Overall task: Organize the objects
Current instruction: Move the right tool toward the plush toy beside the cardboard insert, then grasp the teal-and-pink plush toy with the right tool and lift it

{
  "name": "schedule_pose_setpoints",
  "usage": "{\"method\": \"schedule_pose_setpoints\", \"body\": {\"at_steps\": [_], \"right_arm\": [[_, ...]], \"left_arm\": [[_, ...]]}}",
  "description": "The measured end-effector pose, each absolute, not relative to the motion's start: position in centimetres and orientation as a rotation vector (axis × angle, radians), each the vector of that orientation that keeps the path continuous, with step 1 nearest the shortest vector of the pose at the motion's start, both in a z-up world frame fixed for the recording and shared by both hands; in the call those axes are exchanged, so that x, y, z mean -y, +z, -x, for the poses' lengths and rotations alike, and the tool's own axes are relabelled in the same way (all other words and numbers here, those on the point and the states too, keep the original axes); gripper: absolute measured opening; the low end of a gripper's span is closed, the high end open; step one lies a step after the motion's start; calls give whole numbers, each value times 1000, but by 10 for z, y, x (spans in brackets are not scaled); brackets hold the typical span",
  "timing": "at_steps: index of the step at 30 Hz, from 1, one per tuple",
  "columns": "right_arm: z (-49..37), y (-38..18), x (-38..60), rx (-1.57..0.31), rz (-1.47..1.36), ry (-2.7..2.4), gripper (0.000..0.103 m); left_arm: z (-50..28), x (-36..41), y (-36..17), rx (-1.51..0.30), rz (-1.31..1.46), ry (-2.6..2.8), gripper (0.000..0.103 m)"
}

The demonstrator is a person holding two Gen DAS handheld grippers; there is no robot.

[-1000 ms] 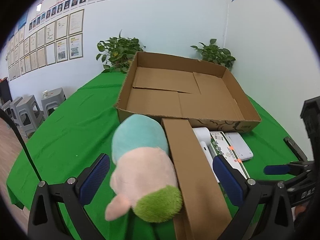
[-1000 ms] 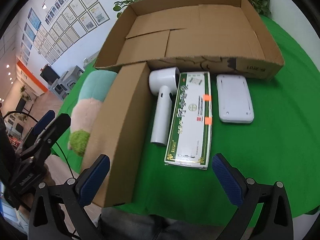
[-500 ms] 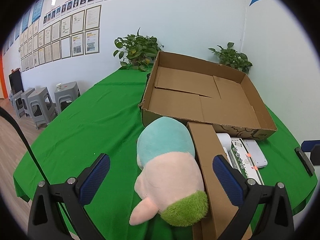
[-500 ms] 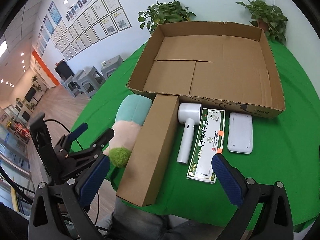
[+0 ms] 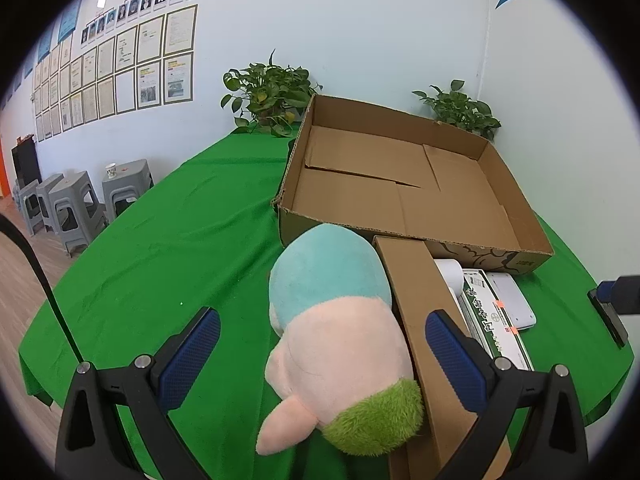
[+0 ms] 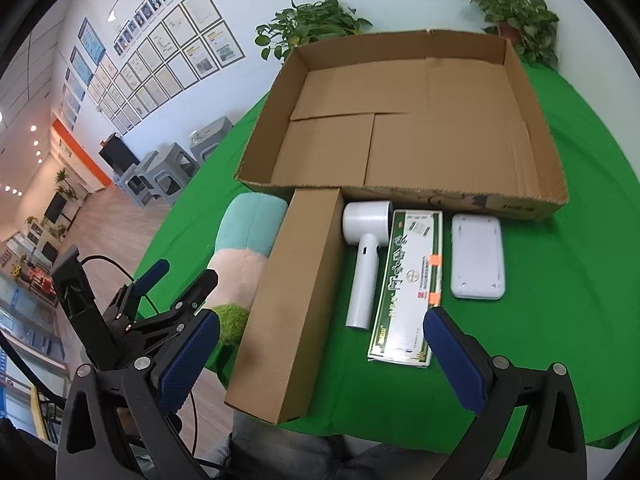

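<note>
A large open cardboard box (image 5: 404, 200) (image 6: 400, 140) stands empty on the green table. In front of it lie a plush toy (image 5: 336, 332) (image 6: 244, 248), a long brown carton (image 5: 424, 320) (image 6: 296, 300), a white hair dryer (image 6: 366, 248), a green-and-white flat box (image 6: 408, 284) and a white flat device (image 6: 476, 256). My left gripper (image 5: 320, 356) is open, its fingers on either side of the plush toy and carton, not touching. It also shows in the right wrist view (image 6: 176, 280). My right gripper (image 6: 320, 360) is open above the table's front edge.
Two potted plants (image 5: 272, 96) (image 5: 460, 108) stand at the table's far edge by the wall. Grey stools (image 5: 72, 204) stand on the floor to the left. The green cloth (image 5: 180, 248) spreads left of the box.
Both grippers have pulled back and risen; the objects look smaller and farther. The left gripper has shifted left, so the plush toy sits more to its centre. Nothing on the table has moved.
</note>
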State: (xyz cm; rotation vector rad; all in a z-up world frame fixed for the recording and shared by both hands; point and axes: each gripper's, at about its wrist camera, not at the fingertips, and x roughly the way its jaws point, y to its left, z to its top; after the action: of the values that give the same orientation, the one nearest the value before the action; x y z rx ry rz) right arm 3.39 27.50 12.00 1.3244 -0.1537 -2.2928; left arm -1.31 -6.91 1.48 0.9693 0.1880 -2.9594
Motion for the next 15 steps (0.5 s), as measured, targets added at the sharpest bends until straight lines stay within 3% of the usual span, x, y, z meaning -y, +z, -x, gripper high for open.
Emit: {"method": "schedule_pose_setpoints", "body": {"at_steps": [7, 15], "right_arm": [[-38, 78, -279, 187, -1347, -2239, 103], [-45, 73, -274, 169, -1068, -2321, 103]], "left_arm": [[18, 71, 4, -276, -1122, -3008, 102], [33, 78, -25, -443, -1287, -3003, 96]]}}
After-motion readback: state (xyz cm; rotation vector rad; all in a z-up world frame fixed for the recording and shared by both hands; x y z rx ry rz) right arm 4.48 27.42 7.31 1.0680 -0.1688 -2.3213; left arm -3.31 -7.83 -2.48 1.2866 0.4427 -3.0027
